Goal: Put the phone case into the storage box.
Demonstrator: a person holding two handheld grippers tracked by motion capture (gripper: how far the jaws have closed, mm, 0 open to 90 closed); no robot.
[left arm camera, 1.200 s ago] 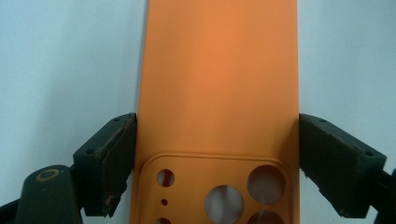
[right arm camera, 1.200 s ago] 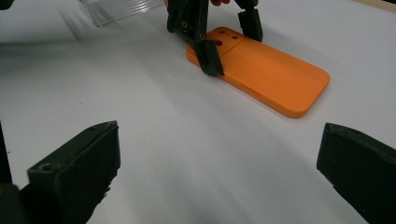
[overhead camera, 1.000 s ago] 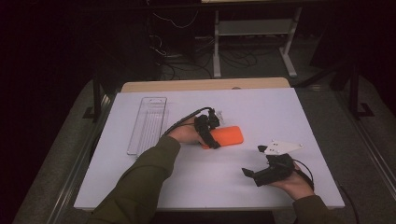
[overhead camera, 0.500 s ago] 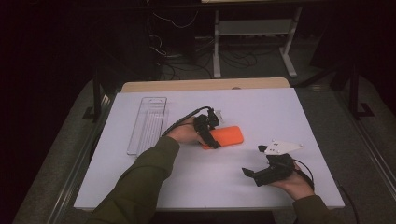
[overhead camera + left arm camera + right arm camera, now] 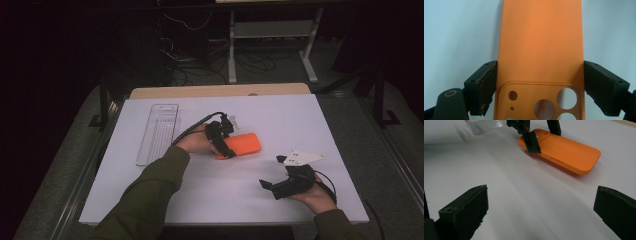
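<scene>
Clamping the orange phone case (image 5: 540,50) across its width with the left gripper (image 5: 226,143), pads (image 5: 486,82) pressing on both long edges at the camera-cutout end, the rest of the case reaching out ahead of the jaws. Judging from the right gripper view, carrying that gripped end slightly clear of the white table (image 5: 280,115) while the far end is lying low, possibly touching; hard to tell. So the grasp is looking done, and the lift just beginning.

Holding the right gripper (image 5: 272,185) well apart from the case, jaws standing wide with nothing between them, pointing toward the case across bare tabletop. Waiting, by the look of it, not yet taking part.

Lying beyond the left gripper's far side, away from the right gripper: a clear plastic tray (image 5: 159,132), untouched. Possibly the destination for the case, though nothing is confirming that. Left to do, as judged: raising the case fully, carrying it wherever it belongs, and releasing it.
</scene>
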